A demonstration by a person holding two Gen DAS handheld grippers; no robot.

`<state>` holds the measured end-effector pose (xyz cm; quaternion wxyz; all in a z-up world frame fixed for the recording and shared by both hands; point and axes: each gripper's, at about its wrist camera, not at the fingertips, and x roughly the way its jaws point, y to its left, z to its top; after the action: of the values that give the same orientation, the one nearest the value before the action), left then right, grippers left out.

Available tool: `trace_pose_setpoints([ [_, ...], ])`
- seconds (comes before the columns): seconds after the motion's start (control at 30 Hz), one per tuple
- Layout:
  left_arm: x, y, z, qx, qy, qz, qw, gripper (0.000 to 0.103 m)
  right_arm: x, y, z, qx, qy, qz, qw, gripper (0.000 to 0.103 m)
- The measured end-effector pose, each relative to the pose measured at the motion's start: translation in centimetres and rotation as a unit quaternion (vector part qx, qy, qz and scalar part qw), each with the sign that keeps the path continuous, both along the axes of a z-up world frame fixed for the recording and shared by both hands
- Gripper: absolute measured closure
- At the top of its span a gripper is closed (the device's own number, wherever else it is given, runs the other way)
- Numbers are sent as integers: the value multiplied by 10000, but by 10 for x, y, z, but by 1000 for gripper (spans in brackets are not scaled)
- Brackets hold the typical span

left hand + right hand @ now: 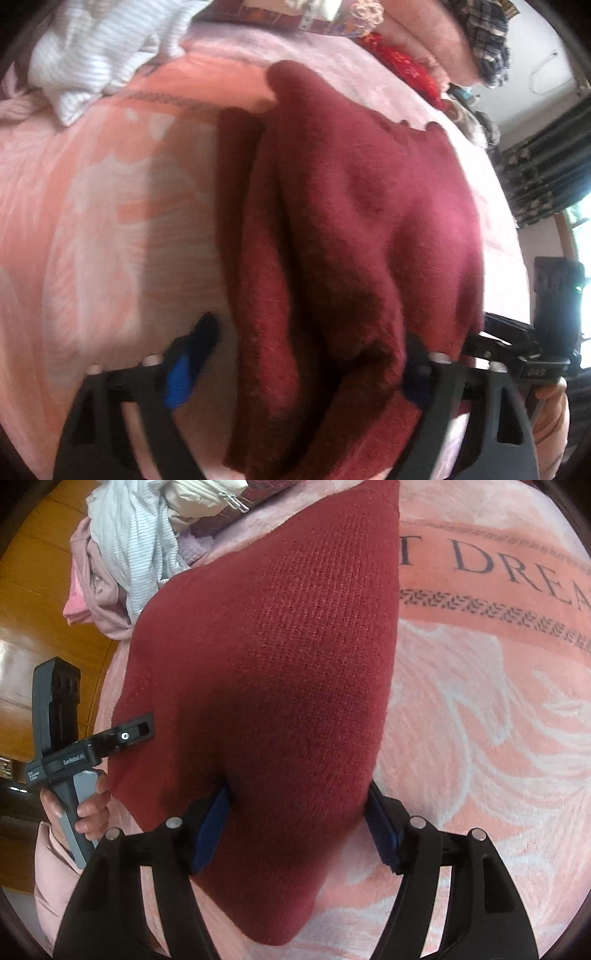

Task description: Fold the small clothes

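A dark red knitted garment (351, 229) lies bunched in folds on a pink blanket (92, 221). My left gripper (299, 354) stands wide open with the cloth's near folds between its blue-padded fingers (184, 369). In the right wrist view the same red garment (266, 672) hangs stretched into a pointed shape. My right gripper (299, 827) straddles its lower part with fingers (212, 827) spread apart, the cloth filling the gap. The left gripper's body (92, 749) and the hand holding it show at the garment's left edge.
A white striped garment (99, 51) and other clothes lie piled at the blanket's far left. Red and plaid fabrics (480, 37) are stacked at the far right. The pink blanket (480, 701) bears printed letters. A wooden floor (37, 590) shows on the left.
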<state>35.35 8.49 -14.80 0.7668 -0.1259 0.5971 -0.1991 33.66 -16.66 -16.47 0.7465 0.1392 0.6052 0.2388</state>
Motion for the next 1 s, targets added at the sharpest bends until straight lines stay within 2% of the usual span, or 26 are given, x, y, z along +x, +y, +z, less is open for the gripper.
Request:
trace_pose_setpoints([
  [0.07, -1, -1, 2, -104, -24, -53, 9999, 46, -1, 0, 0, -6, -39, 24, 10000, 37],
  [0.17, -3, -4, 4, -40, -145, -145, 9998, 51, -1, 2, 2, 0, -61, 27, 10000, 37],
  [0.27, -5, -2, 5, -133, -232, -187, 9995, 56, -4, 2, 3, 0, -140, 62, 9999, 39],
  [0.37, -7, 1, 6, -213, -289, -221, 9991, 61, -9, -2, 6, -30, -282, 123, 9995, 46],
  [0.53, -14, 2, 10, -276, -351, -160, 9989, 66, -22, -6, 22, 34, -541, 218, 9983, 66],
  [0.67, -22, -3, 16, -520, -221, -224, 9982, 68, -37, -21, 43, 132, -594, 486, 9970, 69],
  [0.77, -42, -12, 12, -742, -69, -406, 9964, 67, -46, -34, 31, -14, -263, 602, 9978, 69],
  [0.83, -47, -18, 5, -651, -89, -392, 9971, 65, -49, -37, 9, -136, -92, 569, 9982, 66],
  [0.87, -48, -19, 5, -626, -144, -355, 9973, 61, -50, -38, 8, -66, -119, 543, 9984, 66],
  [0.9, -48, -19, 6, -593, -142, -331, 9976, 51, -50, -40, 9, -1, -162, 525, 9985, 63],
  [1.0, -45, -18, 13, -371, -126, -254, 9989, 40, -50, -41, 17, -42, -211, 592, 9980, 52],
])
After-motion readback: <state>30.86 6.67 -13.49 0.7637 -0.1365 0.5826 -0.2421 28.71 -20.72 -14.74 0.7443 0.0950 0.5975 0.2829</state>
